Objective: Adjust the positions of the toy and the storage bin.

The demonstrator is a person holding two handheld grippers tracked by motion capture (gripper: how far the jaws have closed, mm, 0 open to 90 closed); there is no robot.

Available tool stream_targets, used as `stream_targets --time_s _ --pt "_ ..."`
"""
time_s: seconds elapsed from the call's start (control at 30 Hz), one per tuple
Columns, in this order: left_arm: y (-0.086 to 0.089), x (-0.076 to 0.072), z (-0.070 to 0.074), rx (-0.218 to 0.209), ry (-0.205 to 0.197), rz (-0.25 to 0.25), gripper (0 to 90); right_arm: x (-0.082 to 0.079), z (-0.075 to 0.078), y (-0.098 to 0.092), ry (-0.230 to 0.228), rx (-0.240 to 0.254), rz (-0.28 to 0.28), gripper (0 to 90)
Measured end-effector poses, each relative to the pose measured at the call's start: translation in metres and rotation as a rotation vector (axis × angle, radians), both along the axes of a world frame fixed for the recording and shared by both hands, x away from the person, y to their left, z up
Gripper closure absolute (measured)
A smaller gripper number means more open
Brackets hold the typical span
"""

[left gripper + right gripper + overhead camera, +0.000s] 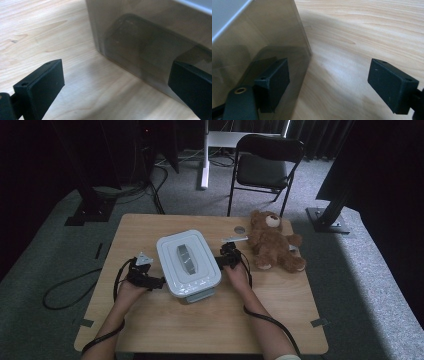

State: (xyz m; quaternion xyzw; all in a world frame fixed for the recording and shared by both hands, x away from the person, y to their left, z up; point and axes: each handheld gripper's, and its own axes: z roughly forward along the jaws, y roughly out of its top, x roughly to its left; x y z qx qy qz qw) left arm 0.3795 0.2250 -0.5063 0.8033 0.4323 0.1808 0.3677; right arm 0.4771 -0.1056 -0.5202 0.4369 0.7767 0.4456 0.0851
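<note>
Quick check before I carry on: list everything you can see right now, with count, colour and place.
Box: one, clear with grey-white lid, table centre, between the grippers.
Teddy bear: one, brown, lying on the table's far right.
Disc: one, small, grey, left of the bear's head.
Table: one, light wood.
Chair: one, black, folding, behind the table.
Left gripper: one, black, at the box's left side, jaws open.
Right gripper: one, black, at the box's right side, jaws open.
Hands: two, entering from the bottom edge.
</note>
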Motion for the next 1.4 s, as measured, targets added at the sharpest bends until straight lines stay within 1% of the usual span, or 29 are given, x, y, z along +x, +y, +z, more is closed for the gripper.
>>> stream_targets --time_s 0.1,0.13,0.27,0.33,0.5,0.7,0.77,0.8,0.83,0.9,0.93,1.0,1.03,1.13,1.2,1.23,1.33,1.4 --pt "-0.004 -0.007 0.0 -0.004 0.0 -0.008 1.1 -0.006 0.0 -0.004 -0.007 -0.007 0.01 17.4" --pt "-0.006 -0.008 0.0 -0.004 0.002 -0.007 1.1 -0.009 0.0 -0.006 -0.017 -0.011 0.013 17.4" --pt "-0.013 -0.017 0.0 -0.001 0.002 -0.02 1.1 -0.019 0.0 -0.013 -0.025 -0.014 0.009 17.4" --pt "-0.017 -0.021 0.001 0.004 0.002 -0.03 1.1 -0.025 -0.001 -0.018 -0.038 -0.011 0.007 17.4" --pt "-0.026 -0.031 0.002 0.007 0.007 -0.063 1.1 -0.034 -0.001 -0.027 -0.045 -0.013 0.007 17.2" --pt "-0.032 -0.037 0.003 -0.003 -0.002 -0.091 1.1 -0.044 0.0 -0.037 -0.092 -0.025 -0.001 15.1" --pt "-0.034 -0.038 0.003 0.002 -0.003 -0.1 1.1 -0.046 0.001 -0.039 -0.103 -0.036 -0.011 14.2" --pt "-0.034 -0.038 0.003 0.009 0.0 -0.103 1.1 -0.048 0.002 -0.04 -0.12 -0.055 -0.027 13.3" --pt "-0.035 -0.039 0.002 0.013 0.005 -0.111 1.1 -0.05 0.003 -0.041 -0.131 -0.063 -0.038 13.3" --pt "-0.034 -0.039 0.001 0.004 0.015 -0.116 1.1 -0.053 0.005 -0.045 -0.138 -0.062 -0.048 13.5" --pt "-0.033 -0.039 0.0 0.002 0.017 -0.122 1.1 -0.056 0.006 -0.046 -0.146 -0.074 -0.051 13.5" --pt "-0.031 -0.04 0.0 -0.009 0.016 -0.12 1.1 -0.06 0.007 -0.048 -0.164 -0.086 -0.038 13.4" --pt "-0.029 -0.04 0.0 -0.014 0.024 -0.128 1.1 -0.062 0.007 -0.049 -0.166 -0.091 -0.032 13.3" --pt "-0.025 -0.043 0.0 -0.009 0.027 -0.124 1.1 -0.07 0.005 -0.055 -0.183 -0.106 -0.014 13.1" --pt "-0.02 -0.045 0.0 -0.009 0.033 -0.116 1.1 -0.075 0.002 -0.06 -0.191 -0.123 -0.014 13.1" --pt "-0.018 -0.046 0.0 -0.005 0.036 -0.099 1.1 -0.077 0.001 -0.062 -0.191 -0.122 -0.014 13.1" --pt "-0.011 -0.049 0.0 -0.003 0.044 -0.089 1.1 -0.086 -0.006 -0.071 -0.185 -0.135 -0.01 13.1" --pt "-0.006 -0.052 0.0 -0.003 0.055 -0.08 1.1 -0.091 -0.011 -0.077 -0.179 -0.141 0.004 13.1"
